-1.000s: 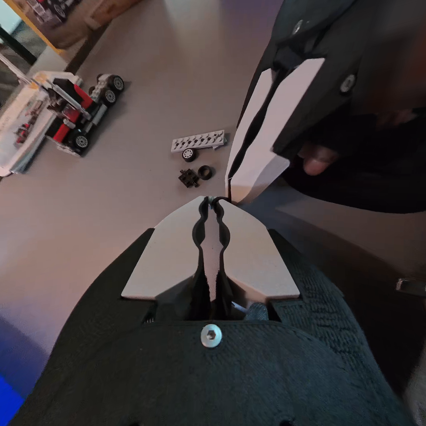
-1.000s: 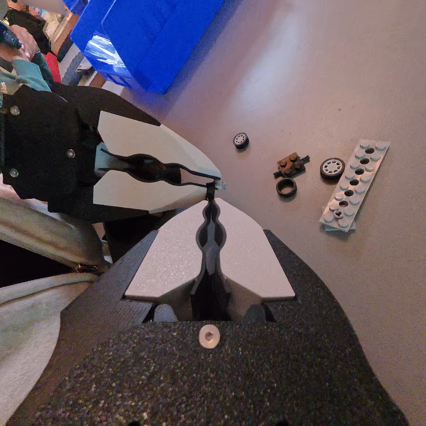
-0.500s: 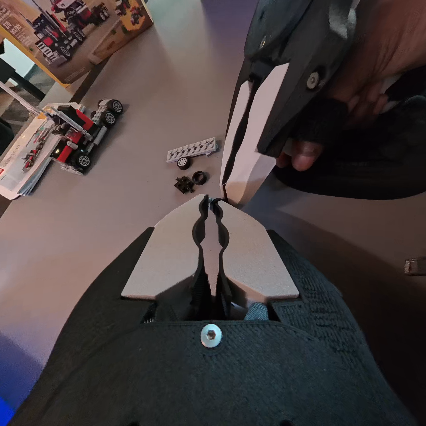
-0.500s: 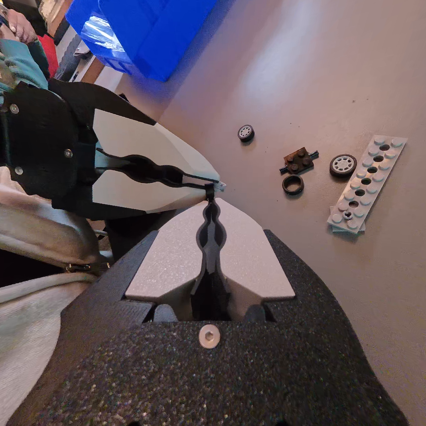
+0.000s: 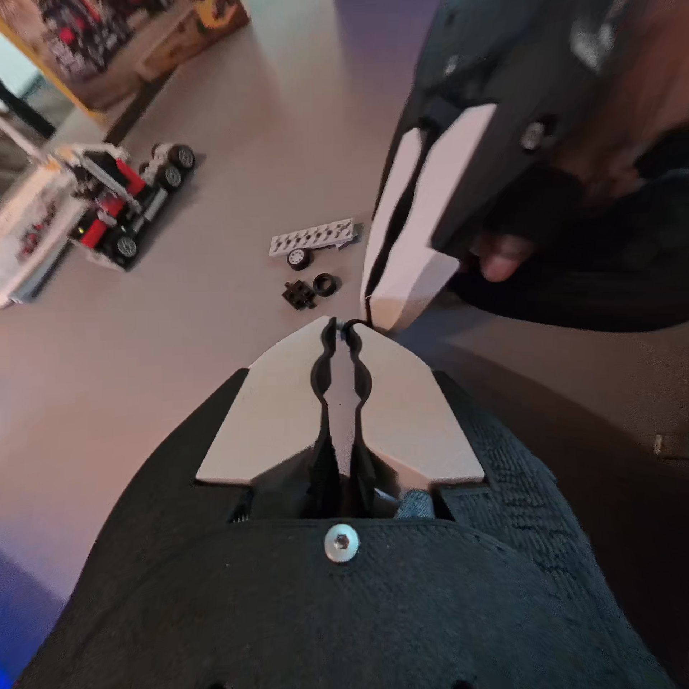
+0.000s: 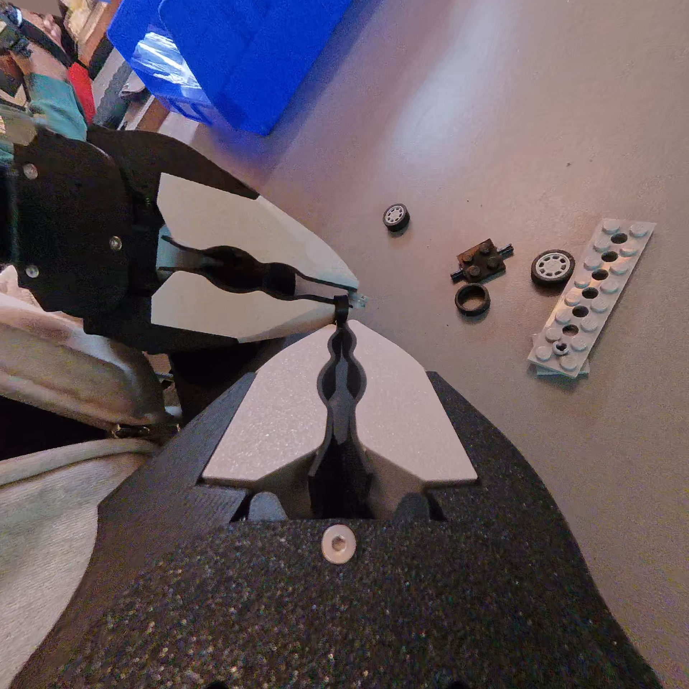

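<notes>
While the left gripper (image 6: pixel 356 294) clamps its fingers on a small pale wheel hub (image 6: pixel 359 299), the right gripper (image 6: pixel 341 322) pinches a black tyre (image 6: pixel 341 307) against it above the bench (image 6: pixel 484 112); blue bins (image 6: pixel 242 56) stand behind, contents hidden.

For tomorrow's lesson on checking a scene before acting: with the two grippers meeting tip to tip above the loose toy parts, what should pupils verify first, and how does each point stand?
1. Left gripper grips the small pale wheel hub: ok, pinched at its fingertips.
2. Right gripper grips the black tyre ring: ok, held by its edge.
3. Ring fully seated on the hub: cannot tell.
4. Spare parts free on the table: ok, loose tyre, black axle plate, two wheels, grey holed plate.
5. Toy truck away from both grippers: ok.
</notes>
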